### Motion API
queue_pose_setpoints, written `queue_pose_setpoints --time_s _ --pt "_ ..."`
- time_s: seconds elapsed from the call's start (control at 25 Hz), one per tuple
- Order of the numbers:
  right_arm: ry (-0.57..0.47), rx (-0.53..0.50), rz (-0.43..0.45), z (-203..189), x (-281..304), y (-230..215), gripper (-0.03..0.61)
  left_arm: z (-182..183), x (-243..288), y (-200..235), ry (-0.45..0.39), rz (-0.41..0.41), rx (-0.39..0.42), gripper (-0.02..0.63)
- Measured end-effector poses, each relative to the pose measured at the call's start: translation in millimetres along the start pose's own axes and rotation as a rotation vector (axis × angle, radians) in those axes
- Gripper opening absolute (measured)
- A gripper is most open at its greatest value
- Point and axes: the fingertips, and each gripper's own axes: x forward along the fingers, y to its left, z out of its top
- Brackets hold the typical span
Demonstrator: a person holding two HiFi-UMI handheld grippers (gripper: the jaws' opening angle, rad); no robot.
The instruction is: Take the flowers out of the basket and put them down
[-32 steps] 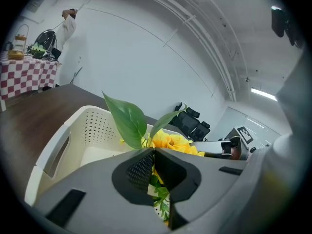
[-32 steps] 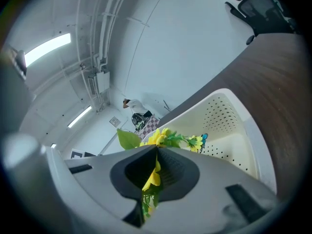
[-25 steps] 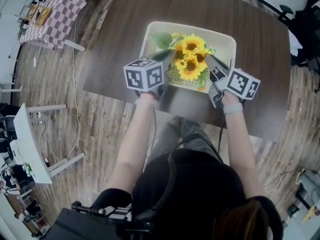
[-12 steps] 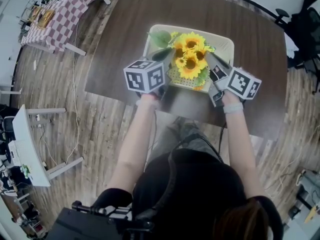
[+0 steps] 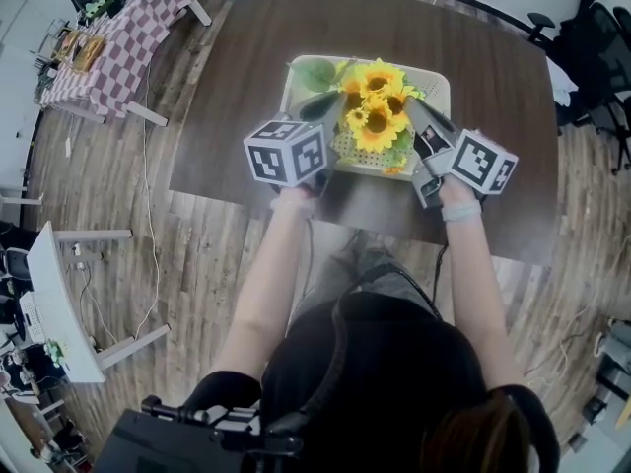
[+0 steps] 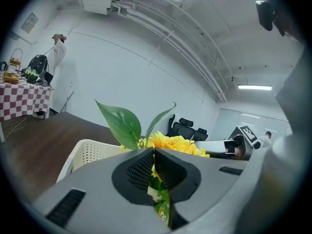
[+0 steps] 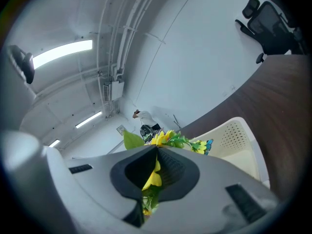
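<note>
A bunch of yellow sunflowers (image 5: 380, 106) with green leaves stands in a cream perforated basket (image 5: 436, 75) on the dark wooden table (image 5: 246, 87). My left gripper (image 5: 320, 109) reaches in from the basket's near left, its tips at the big leaf. From the near right, my right gripper (image 5: 411, 109) comes up against the blooms. Both are shut, and I see nothing clamped between the pads. In the left gripper view the closed tips (image 6: 154, 150) point at the flowers (image 6: 175, 143) and the basket (image 6: 92, 152). The right gripper view has its closed tips (image 7: 157, 149) before the flowers (image 7: 165, 138) and the basket (image 7: 239, 135).
The table's near edge (image 5: 375, 230) lies just before the person's legs. A checkered table (image 5: 118, 18) stands far left, a white desk (image 5: 54, 284) on the floor at left, and office chairs (image 5: 582, 37) far right. A person (image 6: 58, 52) stands by the far wall.
The head view has shifted a little, so the table sits slightly higher in the picture. Both grippers and the flowers keep their places at the basket.
</note>
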Motion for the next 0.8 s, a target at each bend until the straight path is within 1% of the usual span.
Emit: queue_pose_setpoints --time_s 0.2,0.36,0.48,0.68,0.8 --pt "-0.035 -0.011 -0.014 6 -10 7 0.005 6 -3 -10 -0.009 -0.019 0.018 0.003" --pt "-0.067 -0.017 0.004 14 -24 14 0.003 10 -2 -27 -0.023 -0.039 0.037 0.003" --pt "-0.093 -0.024 -0.013 19 -50 6 0.005 8 1 -53 -0.035 -0.060 0.056 0.003" --pt "-0.131 -0.037 -0.042 23 -47 22 0.003 22 -6 -49 -0.042 -0.101 0.069 0.003" --pt "-0.155 -0.033 -0.056 26 -63 23 0.004 20 -6 -65 -0.042 -0.122 0.071 0.003"
